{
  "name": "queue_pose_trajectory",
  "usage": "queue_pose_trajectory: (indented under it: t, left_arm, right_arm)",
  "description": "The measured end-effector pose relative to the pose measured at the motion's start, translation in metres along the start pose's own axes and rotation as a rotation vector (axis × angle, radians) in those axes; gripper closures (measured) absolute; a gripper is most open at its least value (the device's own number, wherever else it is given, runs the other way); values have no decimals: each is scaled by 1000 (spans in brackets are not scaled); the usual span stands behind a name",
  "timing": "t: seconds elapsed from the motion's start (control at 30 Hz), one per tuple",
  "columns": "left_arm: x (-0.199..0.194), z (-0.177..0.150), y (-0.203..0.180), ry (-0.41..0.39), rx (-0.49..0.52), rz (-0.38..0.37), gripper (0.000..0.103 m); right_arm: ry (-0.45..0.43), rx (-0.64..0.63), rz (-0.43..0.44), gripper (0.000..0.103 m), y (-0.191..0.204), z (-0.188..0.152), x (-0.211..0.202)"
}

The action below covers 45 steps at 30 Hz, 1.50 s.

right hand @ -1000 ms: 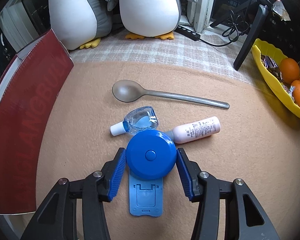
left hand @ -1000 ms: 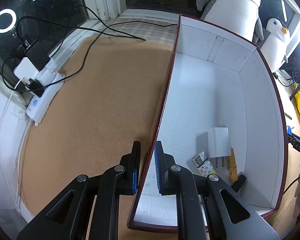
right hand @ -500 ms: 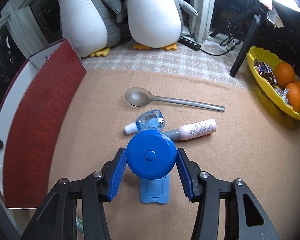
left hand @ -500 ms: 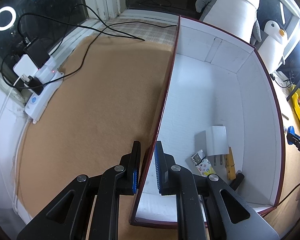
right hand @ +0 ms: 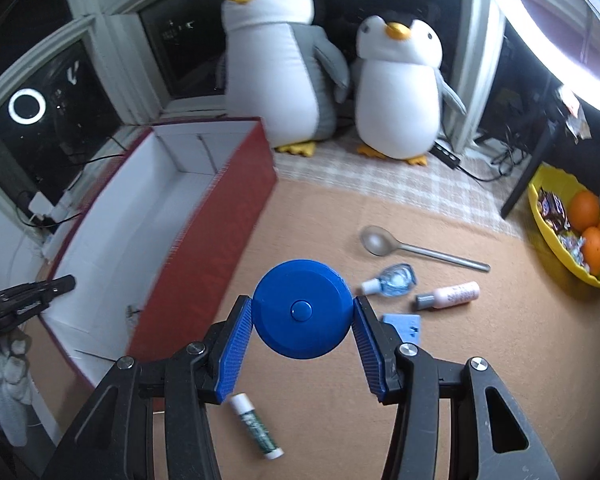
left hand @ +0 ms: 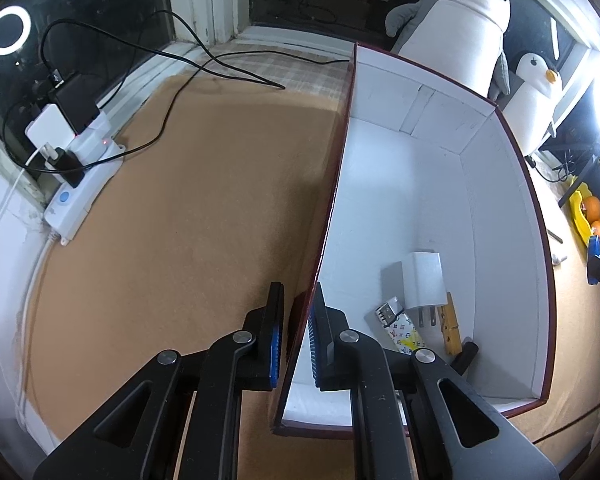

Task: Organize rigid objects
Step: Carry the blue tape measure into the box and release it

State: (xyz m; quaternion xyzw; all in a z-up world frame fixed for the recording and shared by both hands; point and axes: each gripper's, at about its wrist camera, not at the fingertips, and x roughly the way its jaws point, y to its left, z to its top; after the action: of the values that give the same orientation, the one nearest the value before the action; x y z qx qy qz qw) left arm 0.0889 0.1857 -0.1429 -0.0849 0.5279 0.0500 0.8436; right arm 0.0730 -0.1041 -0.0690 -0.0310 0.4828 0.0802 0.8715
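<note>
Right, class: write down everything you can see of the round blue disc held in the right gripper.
The blue disc is a flat, round case of smooth, matte plastic, with a small raised button at the centre of its face. It faces the camera, held by its edge between the two blue pads of the right gripper, which touch it on either side. It hangs above the tan mat, beside the red box, touching nothing else.

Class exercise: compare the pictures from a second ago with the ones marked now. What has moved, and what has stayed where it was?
The right gripper, still shut on the blue round case, has lifted it off the mat and swung toward the red box; the blue stand it sat above now lies uncovered. The left gripper stays clamped on the box wall. The spoon, small dropper bottle and pink tube have not moved.
</note>
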Motion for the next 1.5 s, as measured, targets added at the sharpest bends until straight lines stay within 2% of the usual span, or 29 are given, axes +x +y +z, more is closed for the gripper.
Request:
queue_pose_trajectory:
  t: [0.3,0.67,1.03,1.43,1.5]
  left_arm:
    - [-3,-1,3,-23,5,-26,96]
    - [-3,-3,7,-38,3,-56,96]
    - [-3,-4,8,-44,1,-68,96]
    - [-3,-4,8,-40,0,-66,96]
    - [-3,-3,8,-39,2,-65,96]
  right_arm:
    - [-17,-99,46,57,64,5,-14]
    - [11,-203,76,57,124,4,2]
    - [64,-257,86,57,154,-5,32]
    - [75,-278,97,56,163,-11,40]
    - [76,-279,99,53,164,-11,41]
